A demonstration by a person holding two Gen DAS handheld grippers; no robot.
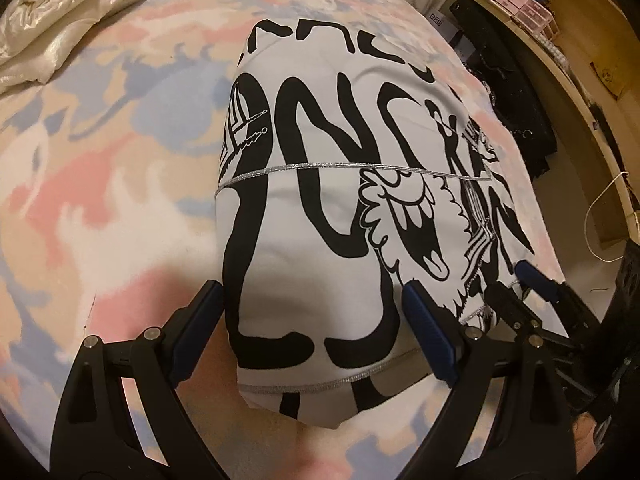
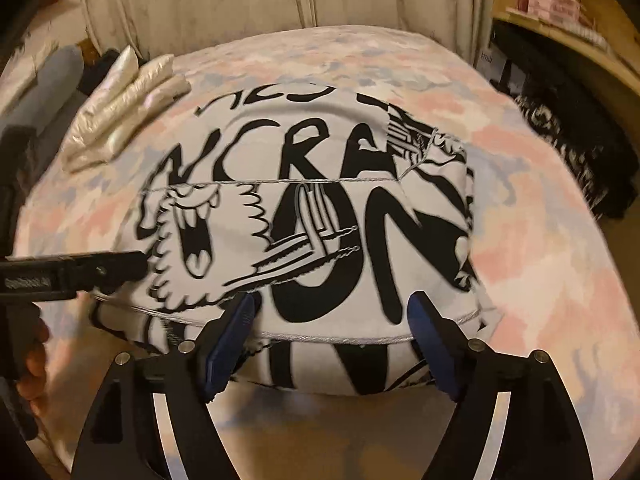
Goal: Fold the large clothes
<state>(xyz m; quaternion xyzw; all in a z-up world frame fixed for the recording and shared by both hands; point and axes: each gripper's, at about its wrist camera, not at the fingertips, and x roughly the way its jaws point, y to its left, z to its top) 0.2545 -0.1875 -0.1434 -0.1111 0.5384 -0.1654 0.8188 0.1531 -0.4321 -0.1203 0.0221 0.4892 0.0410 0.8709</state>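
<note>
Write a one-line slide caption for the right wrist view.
Right gripper open over a folded white garment with black graphic print on a pastel pink-and-blue blanket.

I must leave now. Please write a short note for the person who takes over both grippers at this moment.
Left gripper: open, jaws either side of the near edge of the folded white garment with black print, not pinching it.
Right gripper: open, at the same near edge, nothing held.
Garment: lies folded into a compact rectangle on the pastel bedspread; a cream folded garment sits at the far corner.
Done: the folds look made.
Left: probably smooth it or fold once more, then set aside.
</note>
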